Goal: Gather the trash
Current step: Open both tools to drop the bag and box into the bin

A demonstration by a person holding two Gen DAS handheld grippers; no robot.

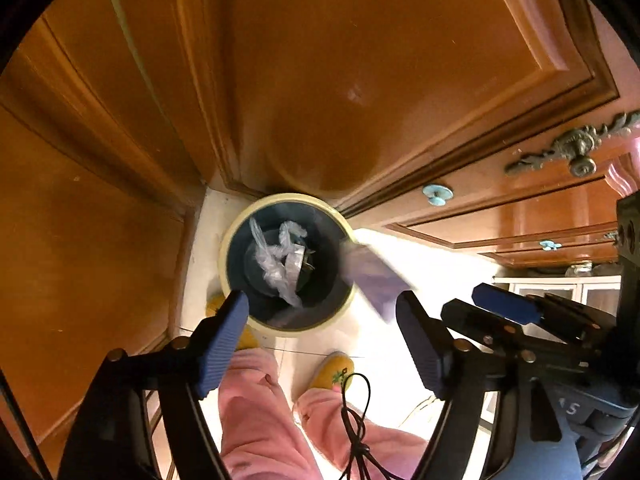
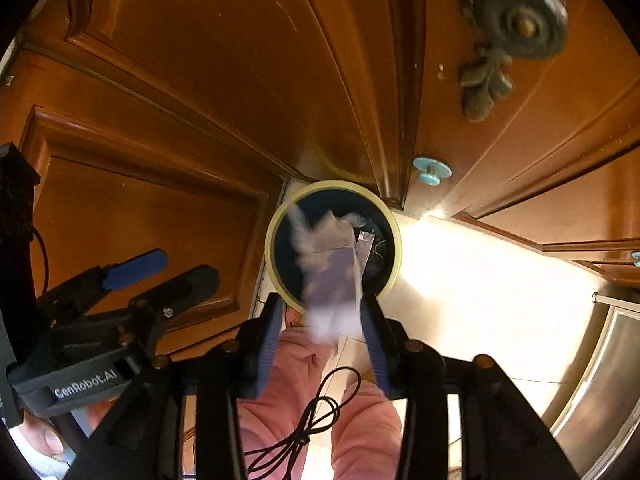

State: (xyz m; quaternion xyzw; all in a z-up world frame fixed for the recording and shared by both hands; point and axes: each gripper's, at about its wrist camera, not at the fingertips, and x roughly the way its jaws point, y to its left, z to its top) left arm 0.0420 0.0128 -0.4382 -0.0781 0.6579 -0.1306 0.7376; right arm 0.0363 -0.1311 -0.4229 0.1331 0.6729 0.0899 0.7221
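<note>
1. Trash bin [image 1: 286, 266], cream-rimmed and dark inside, stands on the floor in the corner of the wooden cabinets [image 1: 340, 80]; crumpled plastic [image 1: 282, 258] already lies at its bottom.
2. A blurred purple-white wrapper [image 2: 332, 280] sits loose between the spread fingers of the right gripper [image 2: 322, 344] above the bin's near rim (apparently dropping, not yet inside).
3. Left gripper [image 1: 320, 340] hangs open and empty.

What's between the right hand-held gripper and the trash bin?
A blurred purple-and-white wrapper hangs between the right hand-held gripper and the bin, seemingly just released; the right wrist view shows it.
</note>
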